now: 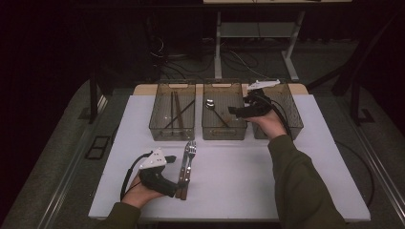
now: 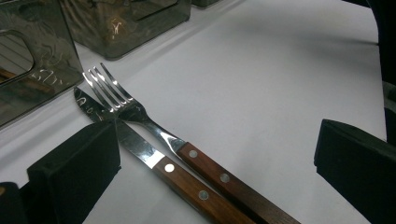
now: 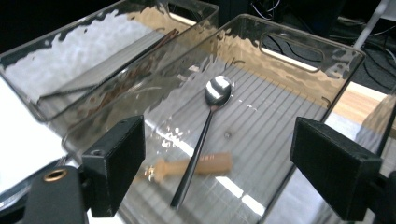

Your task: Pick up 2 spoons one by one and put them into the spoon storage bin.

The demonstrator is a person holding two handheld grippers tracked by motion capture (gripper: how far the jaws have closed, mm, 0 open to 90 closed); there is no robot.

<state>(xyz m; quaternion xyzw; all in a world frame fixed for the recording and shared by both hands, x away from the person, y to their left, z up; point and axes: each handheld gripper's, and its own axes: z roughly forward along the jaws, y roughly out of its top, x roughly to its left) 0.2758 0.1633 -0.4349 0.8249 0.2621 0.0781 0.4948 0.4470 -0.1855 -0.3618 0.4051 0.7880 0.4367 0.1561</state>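
White tabletop carries a fork [image 2: 140, 116] and knife [image 2: 140, 151] just before the middle bin [image 1: 224, 131]. Left gripper [image 1: 167, 164] hangs released beside them, right gripper [image 1: 236, 110] released over the bin's spoon [image 3: 205, 130]; sorting likely continues, a grasp next.

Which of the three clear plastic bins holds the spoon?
The middle clear plastic bin holds the black-handled spoon; the left bin holds sticks.

A white table [image 1: 286, 181] stands on grey carpet [image 1: 57, 143] in a dim room, its wooden edge showing at the far side. Beyond it, a white-legged desk frame [image 1: 218, 52] stands over tangled cables [image 1: 239, 59] against dark surroundings.
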